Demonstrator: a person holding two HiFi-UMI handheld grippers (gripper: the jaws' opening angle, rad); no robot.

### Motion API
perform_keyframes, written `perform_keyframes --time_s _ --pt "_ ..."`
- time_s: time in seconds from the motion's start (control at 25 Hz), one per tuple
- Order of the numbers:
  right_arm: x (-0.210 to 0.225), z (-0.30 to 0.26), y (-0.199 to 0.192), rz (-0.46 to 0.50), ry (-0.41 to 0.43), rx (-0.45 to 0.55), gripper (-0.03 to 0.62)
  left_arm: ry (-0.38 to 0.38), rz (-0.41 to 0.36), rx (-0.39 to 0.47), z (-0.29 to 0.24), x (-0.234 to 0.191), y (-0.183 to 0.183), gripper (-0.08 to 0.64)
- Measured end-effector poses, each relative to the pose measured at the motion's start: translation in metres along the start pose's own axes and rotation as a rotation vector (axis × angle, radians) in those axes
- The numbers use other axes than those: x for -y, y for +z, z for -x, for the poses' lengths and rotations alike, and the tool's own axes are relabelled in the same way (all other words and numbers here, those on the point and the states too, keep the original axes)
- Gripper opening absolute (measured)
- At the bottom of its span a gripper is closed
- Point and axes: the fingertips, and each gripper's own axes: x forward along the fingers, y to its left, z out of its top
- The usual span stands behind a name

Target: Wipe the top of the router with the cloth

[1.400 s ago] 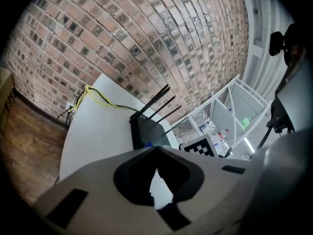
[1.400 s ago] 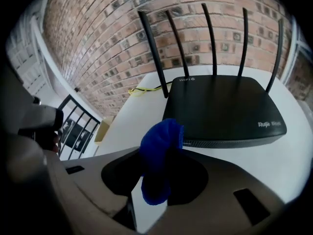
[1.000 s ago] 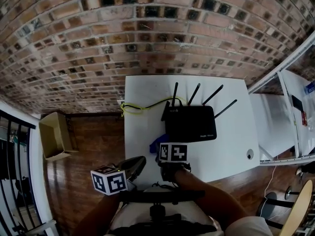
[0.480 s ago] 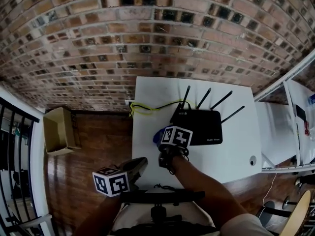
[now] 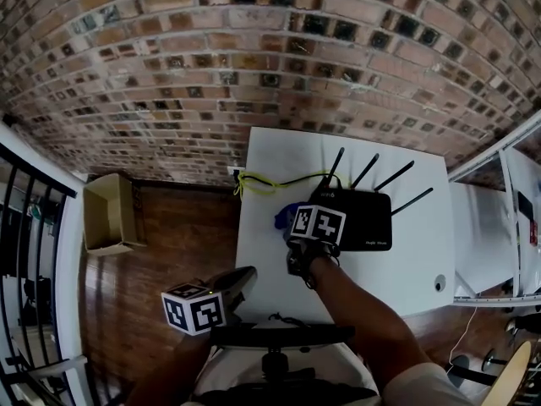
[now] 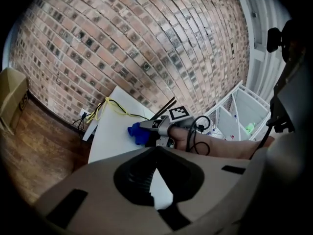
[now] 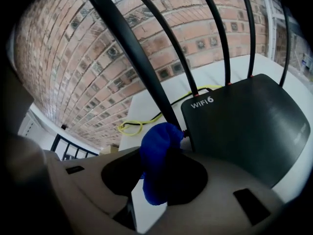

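Note:
The black router (image 5: 363, 218) with four raised antennas lies on the white table (image 5: 406, 265); its flat top (image 7: 244, 126) fills the right of the right gripper view. My right gripper (image 5: 293, 221) is shut on a bunched blue cloth (image 7: 157, 153). It holds the cloth (image 5: 282, 219) at the router's left edge, beside the nearest antenna's base, just off the top. From the left gripper view the cloth (image 6: 135, 131) sticks out of that gripper. My left gripper (image 5: 235, 282) hangs off the table's near left corner, jaws together, nothing in them.
A yellow cable (image 5: 262, 184) loops on the table's far left towards a wall socket. A brick wall rises right behind the table. A cardboard box (image 5: 106, 214) sits on the wooden floor at left. A small white disc (image 5: 439, 284) lies near the table's right front.
My right gripper has carried the cloth away from me, from the router's near left corner up along its left edge to the antenna base. The left gripper has barely shifted.

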Motion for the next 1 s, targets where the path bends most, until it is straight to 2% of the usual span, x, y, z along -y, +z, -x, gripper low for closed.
perform_keyframes --time_s 0.16,0.28,0.44,0.64,0.76,0.88,1.0 --pt "-0.018 0.023 0.011 0.088 0.111 0.072 0.127 -0.041 0.034 0.009 -0.006 0.009 0.005 0.025" --pt "-0.023 0.045 0.018 0.084 0.191 0.119 0.127 -0.058 0.02 -0.002 -0.017 0.013 0.007 0.025" --pt "-0.006 0.075 0.019 0.083 0.244 0.154 0.127 -0.123 0.044 -0.041 -0.04 0.028 -0.005 0.025" --pt "0.038 0.112 0.015 0.101 0.217 0.163 0.127 -0.167 0.026 -0.094 -0.076 0.048 -0.016 0.025" --pt "0.068 0.142 0.017 0.093 0.228 0.202 0.127 -0.185 0.002 -0.134 -0.095 0.07 -0.026 0.025" --pt "0.103 0.175 0.021 0.076 0.268 0.265 0.127 -0.15 -0.077 -0.133 -0.11 0.091 -0.031 0.025" --pt "0.151 0.205 0.018 0.094 0.29 0.281 0.127 -0.108 -0.08 -0.099 -0.124 0.111 -0.046 0.025"
